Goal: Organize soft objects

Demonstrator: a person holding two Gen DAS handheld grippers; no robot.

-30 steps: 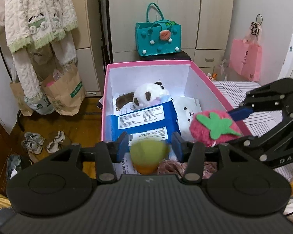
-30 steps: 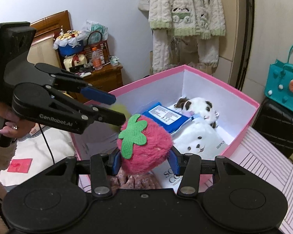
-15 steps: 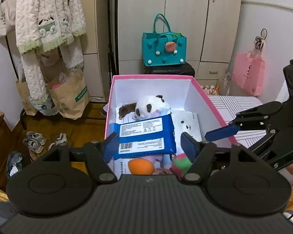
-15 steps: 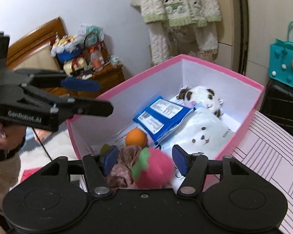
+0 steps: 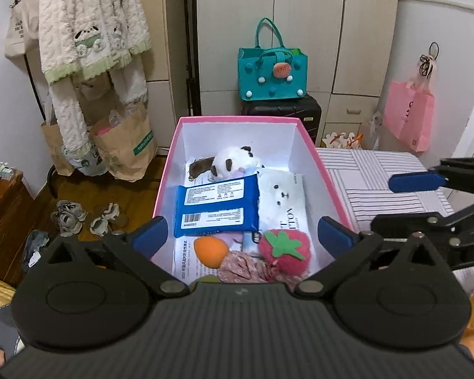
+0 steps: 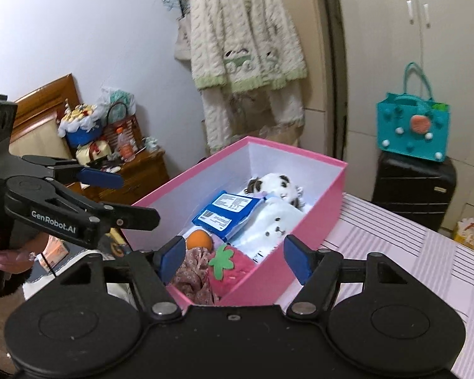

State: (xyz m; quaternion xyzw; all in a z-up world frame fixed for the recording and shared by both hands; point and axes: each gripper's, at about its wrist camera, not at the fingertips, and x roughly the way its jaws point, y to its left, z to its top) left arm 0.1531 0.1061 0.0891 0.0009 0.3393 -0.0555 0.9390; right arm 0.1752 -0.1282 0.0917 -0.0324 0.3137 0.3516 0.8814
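Note:
An open pink box (image 5: 329,177) with white walls holds the soft things. At its near end lie a pink strawberry plush (image 5: 282,251), an orange ball (image 5: 210,251) and a floral cloth (image 5: 246,267). Behind them are a blue wipes pack (image 5: 216,203), a white bear package (image 5: 282,195) and a panda plush (image 5: 232,162). My left gripper (image 5: 243,235) hangs above the near end, its jaws opening wide with nothing held. My right gripper (image 6: 233,255) hovers over the box (image 6: 300,246) corner above the strawberry plush (image 6: 227,268), jaws opening and holding nothing.
The box rests on a striped bedcover (image 5: 379,173). A teal bag (image 5: 271,75) sits on a black suitcase (image 5: 281,110) behind it. Paper bags (image 5: 123,145) and shoes (image 5: 69,216) are on the wooden floor at left, under hanging fleece clothes (image 5: 91,31). A person's hand (image 6: 9,257) holds the left gripper.
A second ago my left gripper held a green ball and my right held the strawberry plush. Both dropped into the box, and both grippers have opened and drawn back and upward.

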